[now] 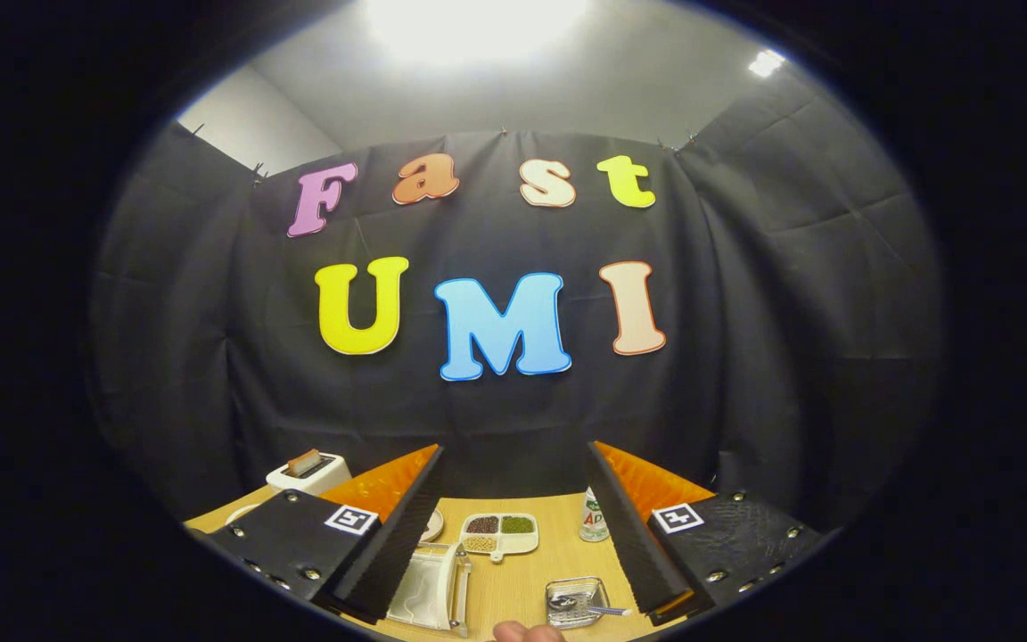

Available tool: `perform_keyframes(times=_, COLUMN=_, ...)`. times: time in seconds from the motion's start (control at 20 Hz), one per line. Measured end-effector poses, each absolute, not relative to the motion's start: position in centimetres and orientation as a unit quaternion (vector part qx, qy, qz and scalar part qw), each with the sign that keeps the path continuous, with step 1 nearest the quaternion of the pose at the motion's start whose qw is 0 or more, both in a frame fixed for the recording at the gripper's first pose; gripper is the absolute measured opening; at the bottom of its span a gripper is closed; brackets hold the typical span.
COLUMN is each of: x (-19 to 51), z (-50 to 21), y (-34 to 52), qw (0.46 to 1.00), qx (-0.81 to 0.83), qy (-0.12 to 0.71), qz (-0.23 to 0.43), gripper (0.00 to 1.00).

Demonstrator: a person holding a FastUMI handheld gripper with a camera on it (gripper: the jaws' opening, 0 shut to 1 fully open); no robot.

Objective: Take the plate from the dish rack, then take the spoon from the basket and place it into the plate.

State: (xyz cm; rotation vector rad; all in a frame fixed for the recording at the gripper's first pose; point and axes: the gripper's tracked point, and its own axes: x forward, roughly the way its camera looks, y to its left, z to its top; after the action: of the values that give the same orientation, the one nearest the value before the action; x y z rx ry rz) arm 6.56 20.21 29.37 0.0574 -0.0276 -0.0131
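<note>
My gripper (514, 449) is held high above a wooden table (513, 584), open wide, with nothing between its fingers. Down between the fingers, near the left one, a white plate (420, 593) stands in a small dish rack (458, 590). Close to the right finger sits a small clear basket (572, 599) holding a spoon (601, 611), whose handle pokes out toward that finger. Both the rack and the basket are well below the fingertips.
Beyond the rack lies a white divided dish (500, 533) of beans and grains. A bottle (594, 517) stands by the right finger. A white toaster (307, 473) sits beyond the left finger, a small round plate (432, 526) beside that finger. A fingertip of a person's hand (527, 633) shows at the table's near edge.
</note>
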Motion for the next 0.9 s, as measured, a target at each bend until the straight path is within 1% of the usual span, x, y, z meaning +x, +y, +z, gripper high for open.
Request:
perform_keyframes(times=0.15, x=7.6, z=28.1, y=22.7, qw=0.998, qx=0.042, qy=0.055, qz=0.011, gripper=0.96)
perform_keyframes(times=0.45, x=9.9, z=26.9, y=26.5, qw=0.986, qx=0.059, qy=0.149, qz=0.044, gripper=0.96)
perform_keyframes(times=0.6, x=10.6, z=25.5, y=29.1, qw=0.973, qx=0.072, qy=0.21, qz=0.069, gripper=0.96)
perform_keyframes(times=0.9, x=12.0, z=22.1, y=31.2, qw=0.949, qx=0.051, qy=0.304, qz=0.064, gripper=0.97)
